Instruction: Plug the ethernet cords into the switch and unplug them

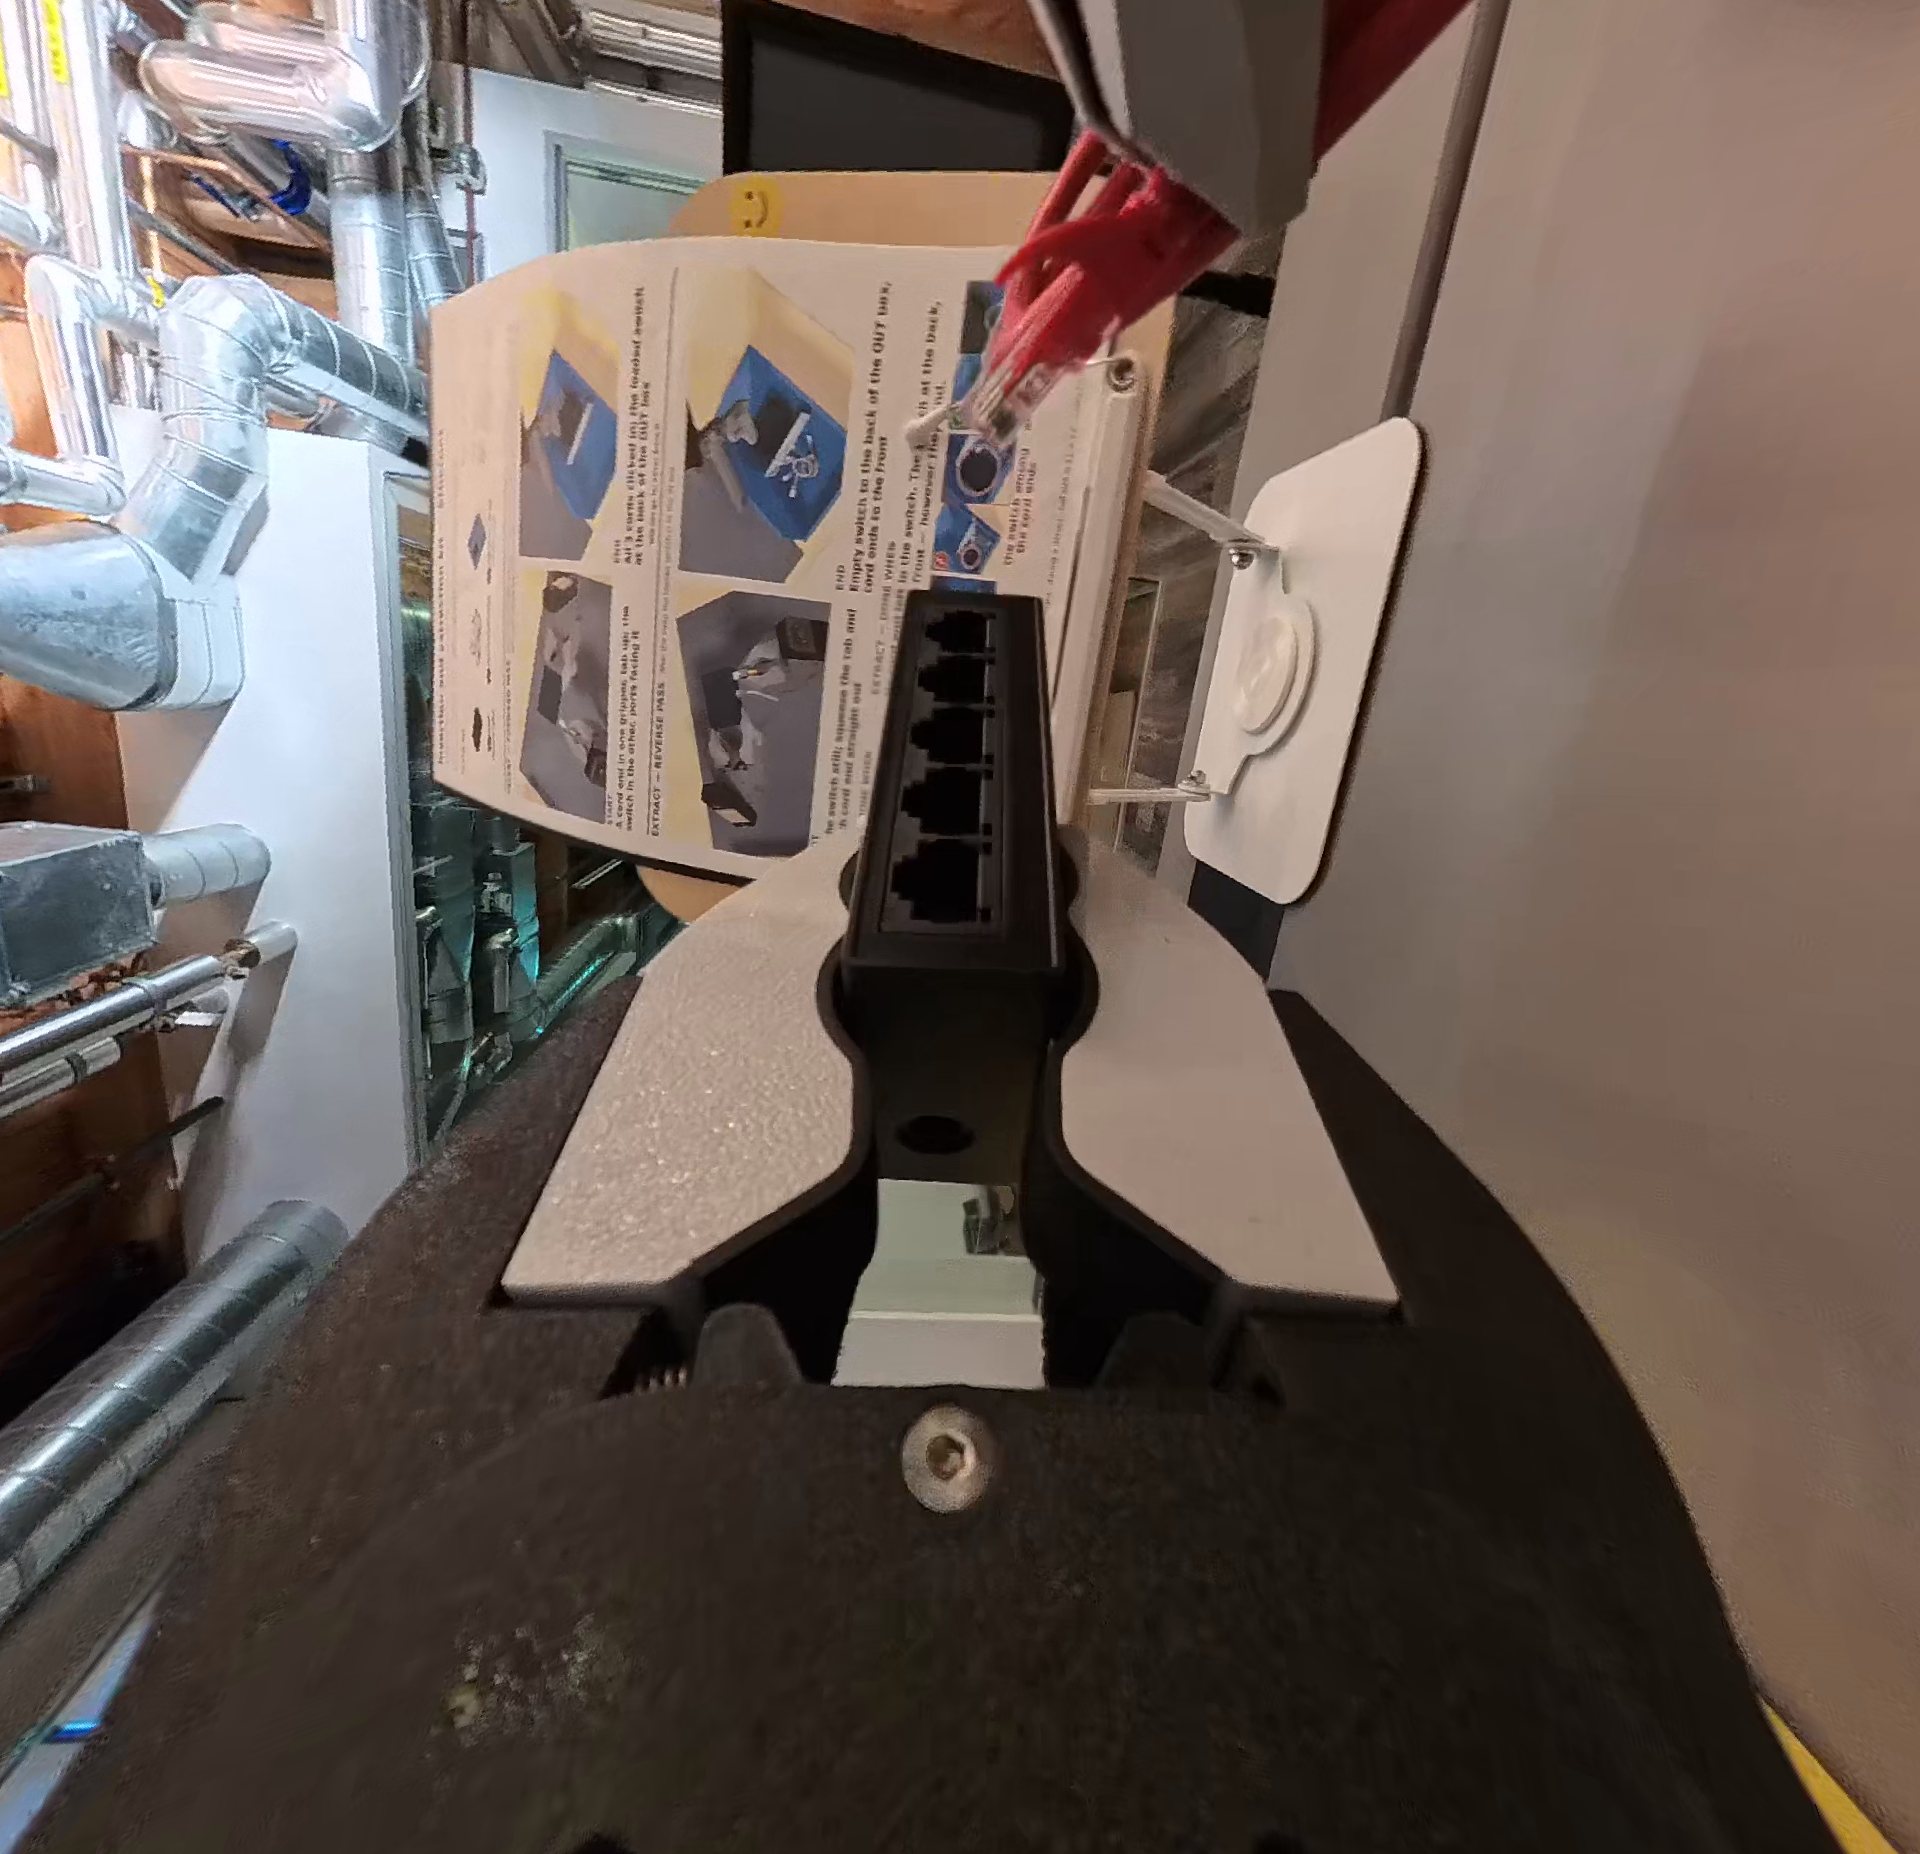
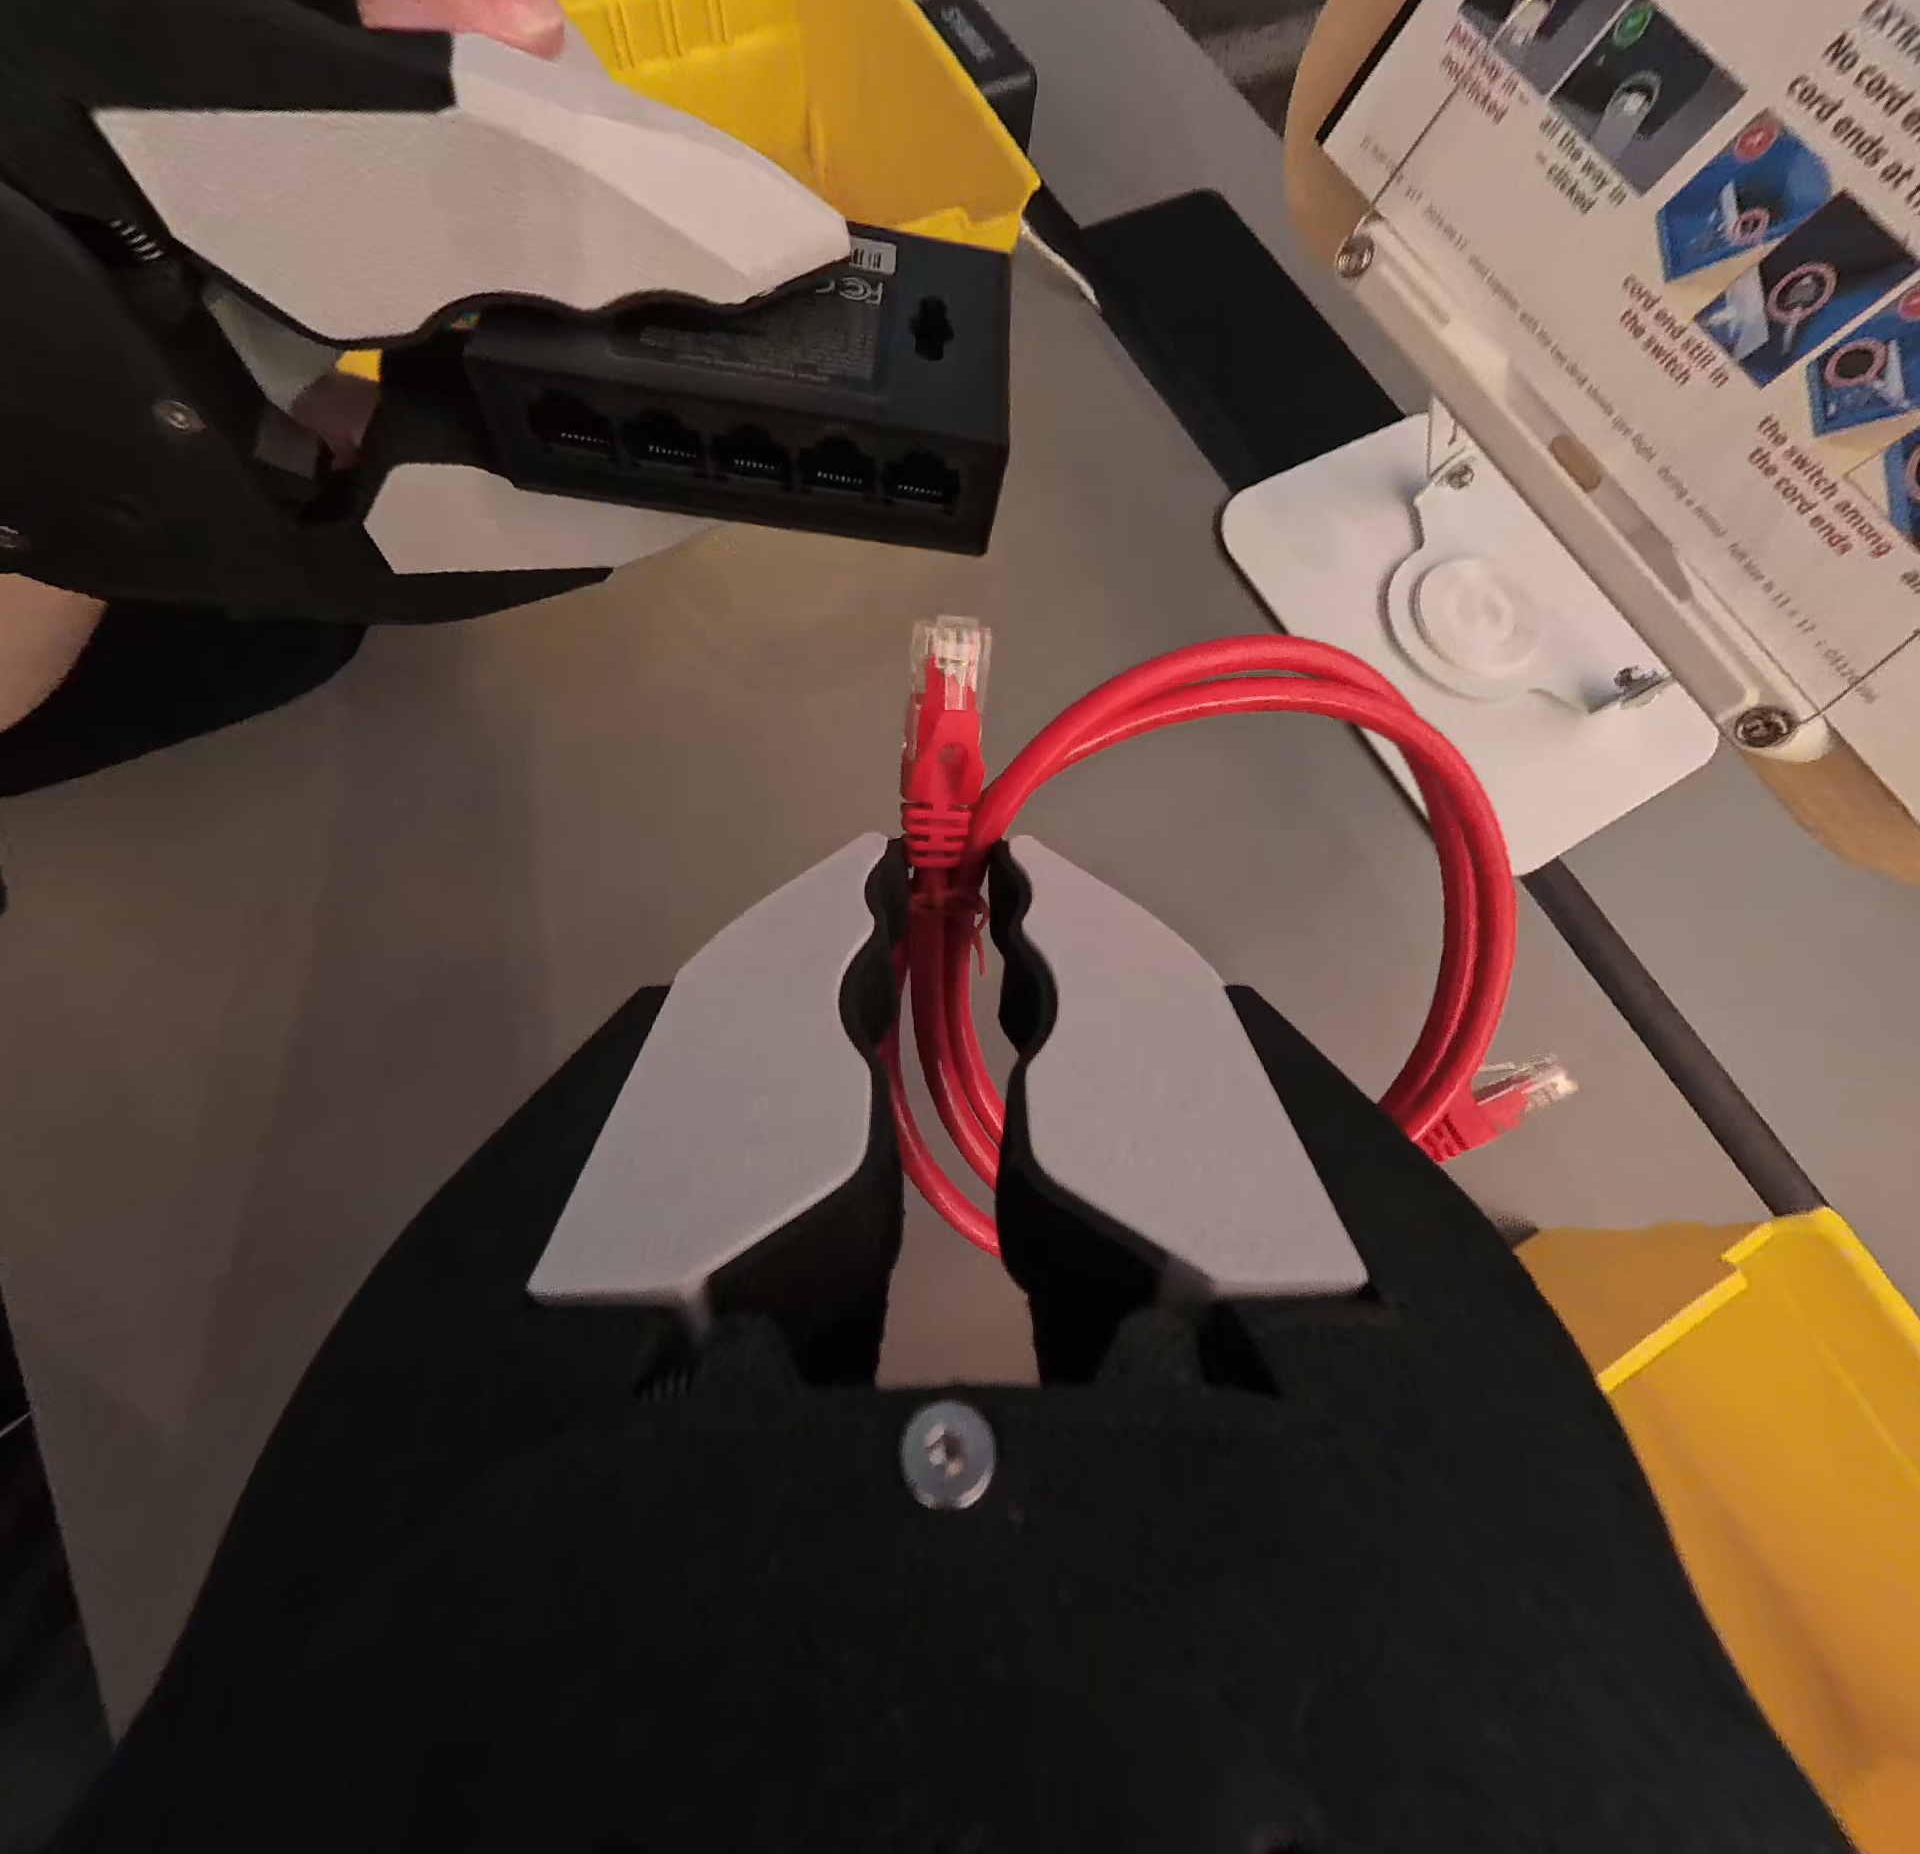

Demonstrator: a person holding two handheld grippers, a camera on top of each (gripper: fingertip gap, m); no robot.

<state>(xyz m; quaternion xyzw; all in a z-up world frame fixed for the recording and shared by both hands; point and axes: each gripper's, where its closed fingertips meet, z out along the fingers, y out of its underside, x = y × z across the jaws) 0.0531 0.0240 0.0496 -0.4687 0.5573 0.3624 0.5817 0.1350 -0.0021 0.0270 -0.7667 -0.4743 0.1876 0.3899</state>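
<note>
Looking along the left gripper point(image 1: 956, 900), the left wrist view showed its jaws closed around the black switch point(image 1: 951, 765), held off the table with its row of five ports facing right, toward the grey table surface point(image 1: 1662, 869). Every port was empty. Far and to the right, the red ethernet cord point(image 1: 1081, 277) hung from the other gripper, its clear plug point(image 1: 1003, 391) well apart from the ports. An instruction sheet point(image 1: 675, 547) stood behind.

Seen from the right wrist view, the right gripper point(image 2: 940, 869) had its jaws nearly shut on the coiled cord point(image 2: 1351, 765) just behind the boot, the plug point(image 2: 948, 661) pointing away toward the switch point(image 2: 758, 433), which the left gripper point(image 2: 623, 391) gripped far and to the left. The plug sat near the port row but not touching it. A second plug point(image 2: 1527, 1087) dangled free on the right, beside a yellow bin point(image 2: 1766, 1441).

Judging by this, nothing was plugged yet; aligning, inserting and later unplugging all remained.
</note>
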